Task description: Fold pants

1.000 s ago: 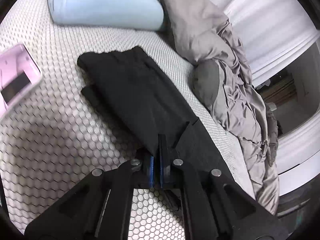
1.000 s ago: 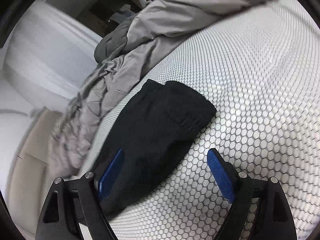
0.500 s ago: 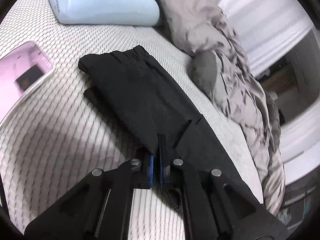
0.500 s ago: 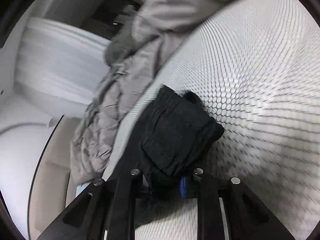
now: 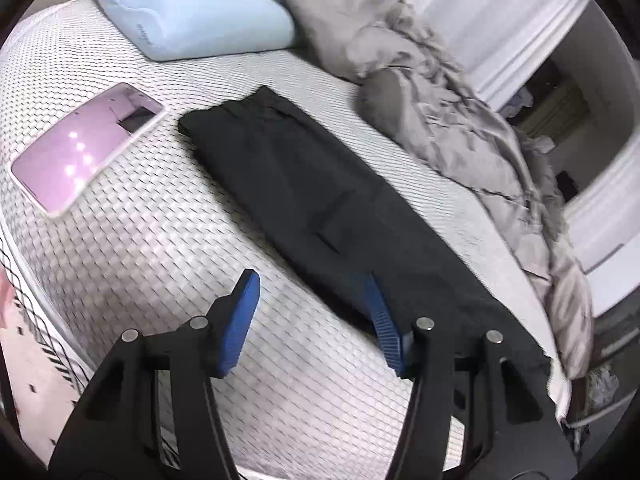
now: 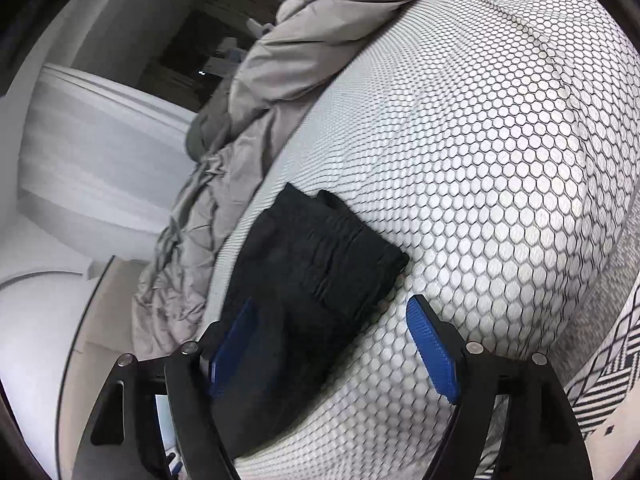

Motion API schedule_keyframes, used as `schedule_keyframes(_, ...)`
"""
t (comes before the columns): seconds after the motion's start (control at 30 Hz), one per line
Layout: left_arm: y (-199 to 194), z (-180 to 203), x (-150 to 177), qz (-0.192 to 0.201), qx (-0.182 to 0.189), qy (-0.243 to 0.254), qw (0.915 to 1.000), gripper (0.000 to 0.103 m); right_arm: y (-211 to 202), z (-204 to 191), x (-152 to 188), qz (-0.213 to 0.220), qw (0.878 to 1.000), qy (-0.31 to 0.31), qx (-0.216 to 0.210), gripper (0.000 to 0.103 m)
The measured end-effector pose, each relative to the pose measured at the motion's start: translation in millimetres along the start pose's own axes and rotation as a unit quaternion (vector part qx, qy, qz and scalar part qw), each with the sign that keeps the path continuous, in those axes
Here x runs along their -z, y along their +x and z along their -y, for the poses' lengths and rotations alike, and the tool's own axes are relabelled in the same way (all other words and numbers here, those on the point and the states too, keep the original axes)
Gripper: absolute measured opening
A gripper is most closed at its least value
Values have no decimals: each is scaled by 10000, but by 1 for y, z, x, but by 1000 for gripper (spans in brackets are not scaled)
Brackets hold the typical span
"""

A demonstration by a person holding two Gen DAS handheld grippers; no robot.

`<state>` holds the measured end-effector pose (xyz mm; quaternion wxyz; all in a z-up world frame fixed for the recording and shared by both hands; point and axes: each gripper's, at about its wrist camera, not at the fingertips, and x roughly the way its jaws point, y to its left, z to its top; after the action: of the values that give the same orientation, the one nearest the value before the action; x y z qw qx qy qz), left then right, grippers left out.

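Observation:
Black pants (image 5: 304,192) lie flat on the white honeycomb-patterned mattress (image 5: 160,248), folded lengthwise into a long strip running from the upper left to the lower right. My left gripper (image 5: 312,312) is open above the mattress at the strip's near edge, its right pad over the fabric, holding nothing. In the right wrist view the waistband end of the pants (image 6: 312,272) lies between the fingers of my right gripper (image 6: 332,344), which is open and empty, just above the cloth.
A light blue pillow (image 5: 192,12) lies at the head of the bed. A pink-cased tablet (image 5: 84,148) lies left of the pants. A crumpled grey duvet (image 5: 460,128) runs along the far side, also in the right wrist view (image 6: 280,80). The mattress edge is near.
Both grippers have opened and let go of the pants. The left one pulled back and up; the pants now lie flat in a long strip.

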<state>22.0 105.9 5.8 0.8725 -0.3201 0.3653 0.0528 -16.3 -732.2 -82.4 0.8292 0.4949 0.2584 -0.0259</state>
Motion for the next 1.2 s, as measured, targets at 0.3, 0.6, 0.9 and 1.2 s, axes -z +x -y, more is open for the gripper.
schedule_keyframes(0.3, 11, 85, 39, -429, 669, 743, 9941, 52, 8, 5, 10, -225, 9993, -214, 195, 18)
schedule_keyframes(0.6, 62, 160, 79, -893, 1064, 1678, 9760, 52, -38, -15, 5, 411, 9881, -944, 1139, 60)
schedule_keyframes(0.9, 67, 247, 153, -1299, 1992, 2833, 9291, 61, 61, -106, -66, -434, 9623, -2533, 894, 73)
schedule_keyframes(1.2, 67, 288, 249, -1541, 1643, 4417, 8684, 67, 177, -117, -96, -1422, 9238, -3166, 1618, 56)
